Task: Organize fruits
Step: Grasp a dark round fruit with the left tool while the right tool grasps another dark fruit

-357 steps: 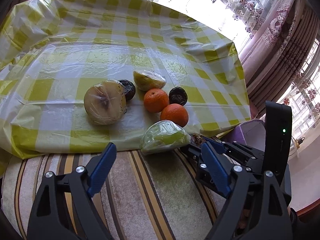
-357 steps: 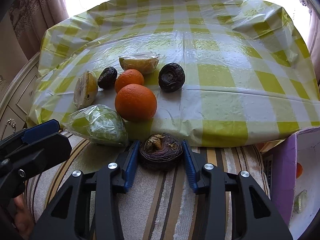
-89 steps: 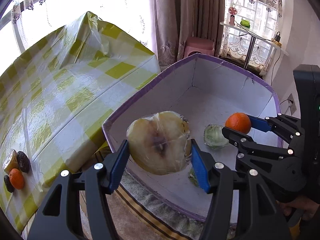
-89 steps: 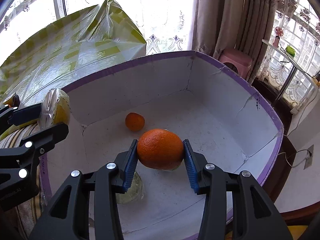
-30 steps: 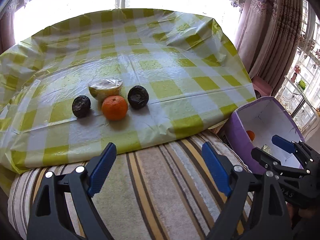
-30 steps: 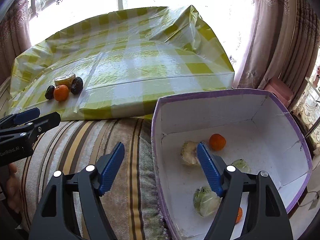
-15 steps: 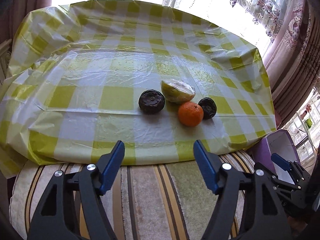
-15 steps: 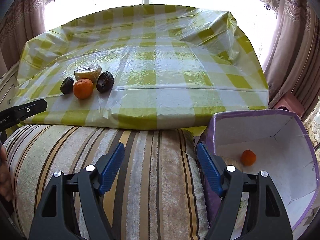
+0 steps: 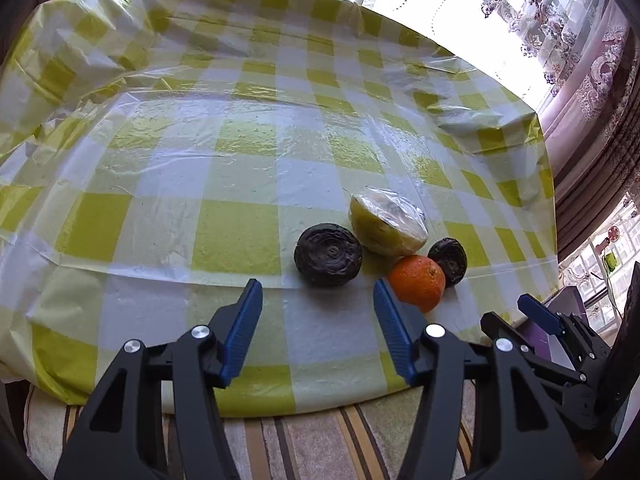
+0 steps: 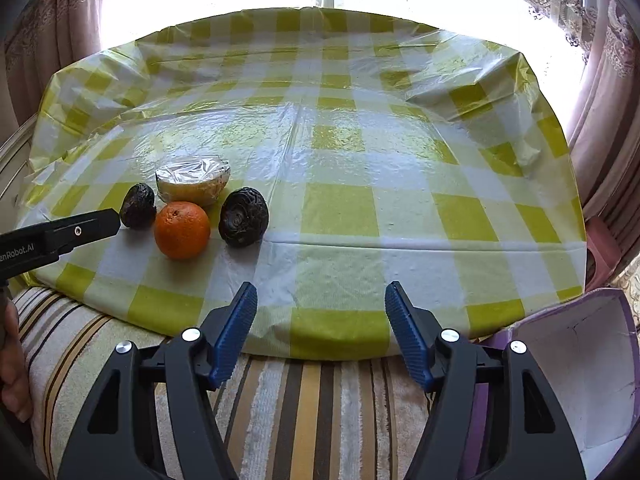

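Jaws of my left gripper and right gripper just narrowing, both empty | orange near left gripper's right pad.

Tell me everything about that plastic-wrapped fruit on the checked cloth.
The wrapped fruit is a pale yellow half piece, its cut face covered in crinkled clear film. It lies tilted on the yellow-and-white cloth, at the back of a small cluster. The orange sits just in front of it and a dark wrinkled fruit on each side, all close against it. No claw touches it.
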Motion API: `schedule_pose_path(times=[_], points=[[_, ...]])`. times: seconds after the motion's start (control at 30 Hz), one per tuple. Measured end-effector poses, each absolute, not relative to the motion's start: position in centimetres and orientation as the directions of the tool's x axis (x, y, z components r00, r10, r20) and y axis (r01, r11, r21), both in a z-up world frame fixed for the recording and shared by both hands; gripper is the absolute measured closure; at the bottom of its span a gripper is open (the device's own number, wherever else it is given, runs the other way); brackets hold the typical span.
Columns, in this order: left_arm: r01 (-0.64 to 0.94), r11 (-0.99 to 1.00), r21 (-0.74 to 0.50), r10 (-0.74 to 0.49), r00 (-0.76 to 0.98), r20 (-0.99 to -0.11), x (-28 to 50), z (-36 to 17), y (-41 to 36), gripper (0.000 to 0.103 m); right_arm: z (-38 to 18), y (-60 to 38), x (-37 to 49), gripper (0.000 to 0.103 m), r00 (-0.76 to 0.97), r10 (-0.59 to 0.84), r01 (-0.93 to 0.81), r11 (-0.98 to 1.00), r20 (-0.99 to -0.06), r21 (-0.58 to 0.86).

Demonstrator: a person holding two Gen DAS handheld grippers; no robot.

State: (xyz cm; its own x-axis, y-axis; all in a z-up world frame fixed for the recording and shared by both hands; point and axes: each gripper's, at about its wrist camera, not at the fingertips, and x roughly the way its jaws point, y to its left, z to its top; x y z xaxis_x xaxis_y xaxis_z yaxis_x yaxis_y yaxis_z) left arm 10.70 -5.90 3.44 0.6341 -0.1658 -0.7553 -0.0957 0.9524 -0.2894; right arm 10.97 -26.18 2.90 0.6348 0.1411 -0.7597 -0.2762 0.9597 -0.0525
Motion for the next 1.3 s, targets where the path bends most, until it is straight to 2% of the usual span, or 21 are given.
schedule_pose_path(times=[0.37,0.43,0.57,0.73,0.87,0.93,1.07,1.17,1.3], points=[[-0.078,0.946,-0.315,-0.205,0.609,-0.766,13.1,2.4,-5.6,0.046,2.8,-22.9,12.8,0.041,0.634,0.171,-0.347,0.934,-0.755,-0.08],[-0.074,0.947,-0.311,-0.204,0.611,-0.765,13.3,2.4,-5.7,0.046,2.6,-22.6,13.1,0.045,0.627,0.174,-0.353,0.933,-0.76,-0.077],[-0.062,0.953,-0.296,-0.198,0.613,-0.765,13.5,2.3,-6.0,0.047,2.5,-22.0,13.6,0.046,0.623,0.182,-0.365,0.928,-0.761,-0.077],[-0.051,0.959,-0.28,-0.19,0.617,-0.764,13.5,2.3,-6.1,0.053,2.3,-21.5,14.3,0.046,0.618,0.179,-0.365,0.928,-0.765,-0.078],[-0.028,0.961,-0.277,-0.201,0.619,-0.76,13.4,2.2,-6.5,0.061,2.3,-21.2,14.6,0.046,0.626,0.172,-0.363,0.928,-0.76,-0.089],[-0.026,0.964,-0.265,-0.192,0.622,-0.759,13.3,2.2,-6.7,0.061,2.2,-21.0,14.7,0.048,0.628,0.173,-0.364,0.927,-0.758,-0.09],[-0.025,0.968,-0.251,-0.18,0.629,-0.756,13.1,2.3,-6.8,0.062,2.1,-20.7,14.9,0.062,0.626,0.177,-0.375,0.922,-0.76,-0.093],[-0.032,0.964,-0.264,-0.185,0.634,-0.751,13.0,2.2,-6.5,0.062,1.9,-20.4,14.9,0.068,0.624,0.182,-0.384,0.919,-0.76,-0.095],[-0.059,0.965,-0.255,-0.158,0.644,-0.749,12.8,2.3,-6.1,0.062,1.8,-20.4,14.8,0.068,0.628,0.186,-0.381,0.92,-0.756,-0.09]])
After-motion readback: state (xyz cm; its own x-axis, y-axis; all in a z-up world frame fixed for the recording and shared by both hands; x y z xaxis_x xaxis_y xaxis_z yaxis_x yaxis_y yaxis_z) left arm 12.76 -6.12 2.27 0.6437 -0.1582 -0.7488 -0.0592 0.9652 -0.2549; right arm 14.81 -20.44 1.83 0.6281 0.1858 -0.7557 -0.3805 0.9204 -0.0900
